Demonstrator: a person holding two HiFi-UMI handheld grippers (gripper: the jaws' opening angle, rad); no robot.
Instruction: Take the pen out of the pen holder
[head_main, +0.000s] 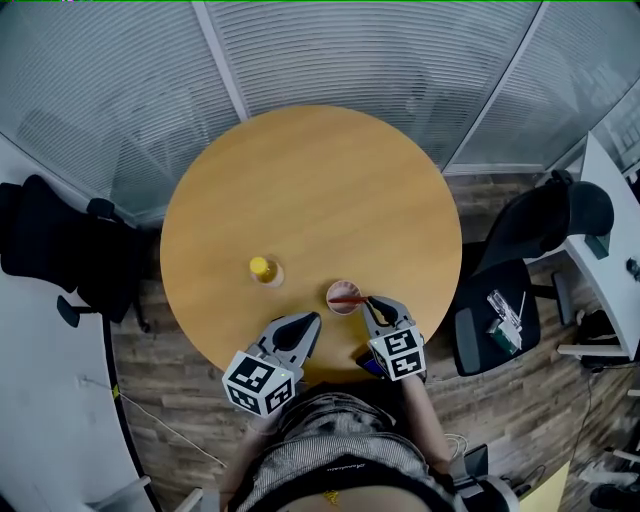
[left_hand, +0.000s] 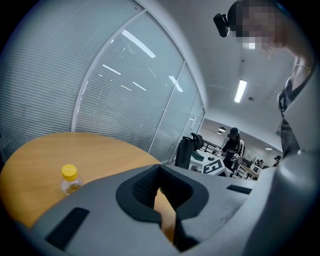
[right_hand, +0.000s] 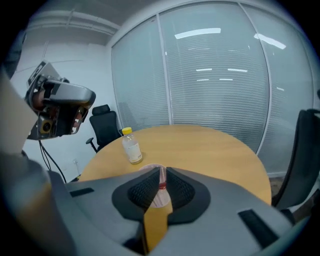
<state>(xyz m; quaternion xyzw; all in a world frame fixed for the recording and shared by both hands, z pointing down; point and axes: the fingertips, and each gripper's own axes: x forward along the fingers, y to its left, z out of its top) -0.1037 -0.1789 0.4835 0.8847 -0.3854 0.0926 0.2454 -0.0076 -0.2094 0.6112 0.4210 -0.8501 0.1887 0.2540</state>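
A pinkish pen holder (head_main: 334, 305) stands near the front edge of the round wooden table (head_main: 320, 190). A red pen (head_main: 347, 298) leans out of it toward my right gripper (head_main: 370, 301), whose jaws are shut on the pen's upper end. In the right gripper view the pen (right_hand: 162, 184) shows as a thin red-and-white strip between the pads of the right gripper (right_hand: 162, 172), with the holder's rim (right_hand: 151, 168) just beyond. My left gripper (head_main: 309, 320) hovers over the table edge left of the holder, its jaws shut on nothing; its fingertips (left_hand: 159, 167) meet.
A small yellow-capped bottle (head_main: 262, 268) (right_hand: 131, 147) (left_hand: 69, 180) stands left of the holder. Black office chairs sit at the left (head_main: 60, 250) and right (head_main: 530, 240) of the table. Glass walls with blinds ring the far side. A person (left_hand: 233, 146) stands far off.
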